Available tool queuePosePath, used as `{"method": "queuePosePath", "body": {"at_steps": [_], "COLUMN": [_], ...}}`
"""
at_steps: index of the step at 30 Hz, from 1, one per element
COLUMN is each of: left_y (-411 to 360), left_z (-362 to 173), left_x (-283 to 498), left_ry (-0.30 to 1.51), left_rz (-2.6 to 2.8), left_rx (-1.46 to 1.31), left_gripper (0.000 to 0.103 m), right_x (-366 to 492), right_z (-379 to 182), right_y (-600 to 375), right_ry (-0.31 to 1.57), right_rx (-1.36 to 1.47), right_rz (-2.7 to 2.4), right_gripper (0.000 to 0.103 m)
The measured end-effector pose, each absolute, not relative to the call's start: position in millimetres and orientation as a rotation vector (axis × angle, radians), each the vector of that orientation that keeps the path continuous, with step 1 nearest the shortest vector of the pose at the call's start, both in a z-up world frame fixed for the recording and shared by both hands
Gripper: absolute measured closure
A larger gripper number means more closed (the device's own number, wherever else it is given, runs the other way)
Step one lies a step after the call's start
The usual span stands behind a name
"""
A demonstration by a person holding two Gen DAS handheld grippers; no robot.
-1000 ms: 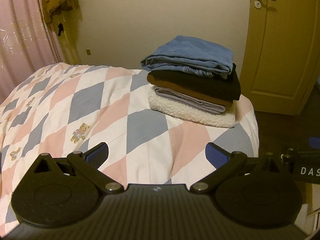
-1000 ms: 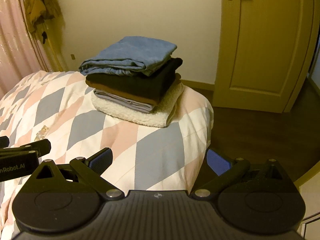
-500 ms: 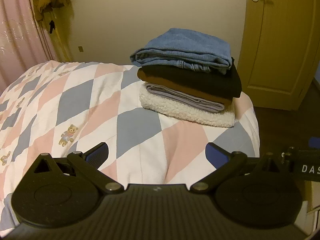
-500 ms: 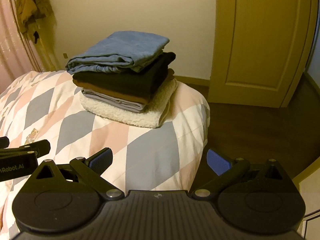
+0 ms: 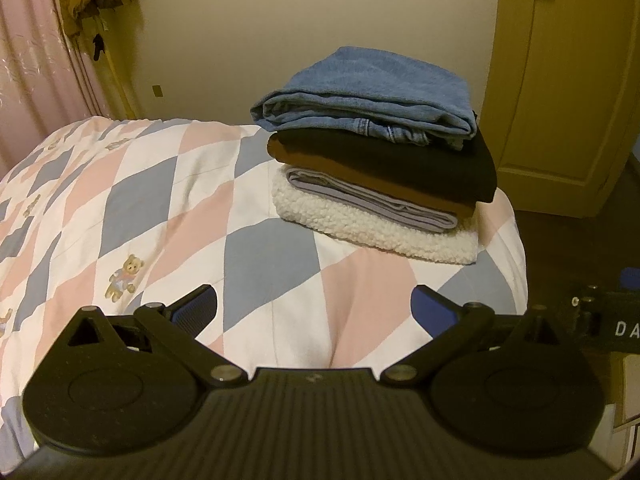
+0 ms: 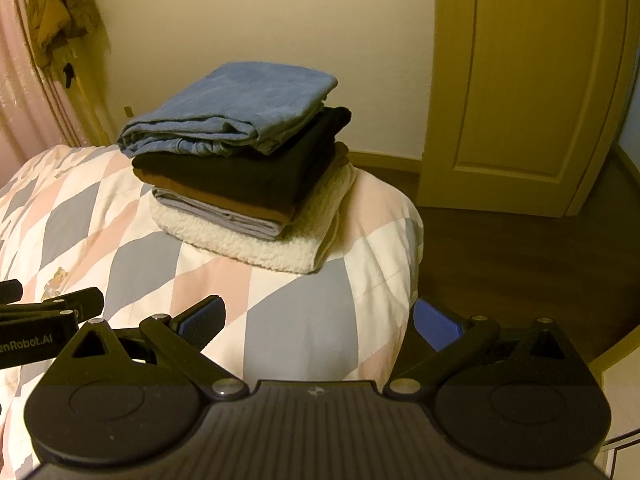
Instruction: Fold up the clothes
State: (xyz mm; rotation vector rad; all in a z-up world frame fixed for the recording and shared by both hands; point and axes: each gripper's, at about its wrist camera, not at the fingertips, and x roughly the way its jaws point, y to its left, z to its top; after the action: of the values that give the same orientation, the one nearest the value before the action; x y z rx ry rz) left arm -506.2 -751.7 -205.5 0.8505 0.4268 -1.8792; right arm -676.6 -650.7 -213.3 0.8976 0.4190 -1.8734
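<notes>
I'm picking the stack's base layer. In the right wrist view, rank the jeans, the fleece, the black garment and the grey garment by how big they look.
1. fleece
2. jeans and black garment, too alike to rank
3. grey garment, mostly covered

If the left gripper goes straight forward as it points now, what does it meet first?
Probably the stack of folded clothes. The left gripper is open and empty, above the quilt, and it points toward the stack's near side. If it points a little downward, it would touch the quilt first; depth is unclear.
</notes>
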Motion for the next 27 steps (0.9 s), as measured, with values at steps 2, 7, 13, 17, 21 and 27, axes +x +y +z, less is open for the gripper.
{"method": "queuePosePath", "body": {"at_steps": [2, 7, 13, 17, 21, 27], "left_y": [-756, -764, -772, -776, -778, -778], "left_z": [-207, -211, -216, -216, -214, -205], "left_x": [-509, -517, -527, -533, -538, -546], "left_ry": [0.432, 0.451, 0.45, 0.45, 0.455, 0.45], "left_rz": [-1.877, -1.875, -1.872, -1.868, -1.867, -1.86], "left_rx": [0.854, 0.856, 0.868, 0.865, 0.858, 0.852], "left_gripper": [0.001, 0.001, 0.001, 0.001, 0.001, 0.001], "right_x": [-680, -689, -697, -702, -706, -713], "right_z": [-215, -218, -222, -223, -222, -215], "right_y": [-655, -664, -670, -674, -676, -676], "right_ry": [0.419, 0.417, 0.417, 0.413, 0.411, 0.399], "right_rx": [0.898, 0.901, 0.905, 0.908, 0.898, 0.884], "right_rz": [-1.874, -1.869, -1.866, -1.862, -1.858, -1.857], "right_gripper": [0.0, 0.0, 0.0, 0.0, 0.0, 0.0]}}
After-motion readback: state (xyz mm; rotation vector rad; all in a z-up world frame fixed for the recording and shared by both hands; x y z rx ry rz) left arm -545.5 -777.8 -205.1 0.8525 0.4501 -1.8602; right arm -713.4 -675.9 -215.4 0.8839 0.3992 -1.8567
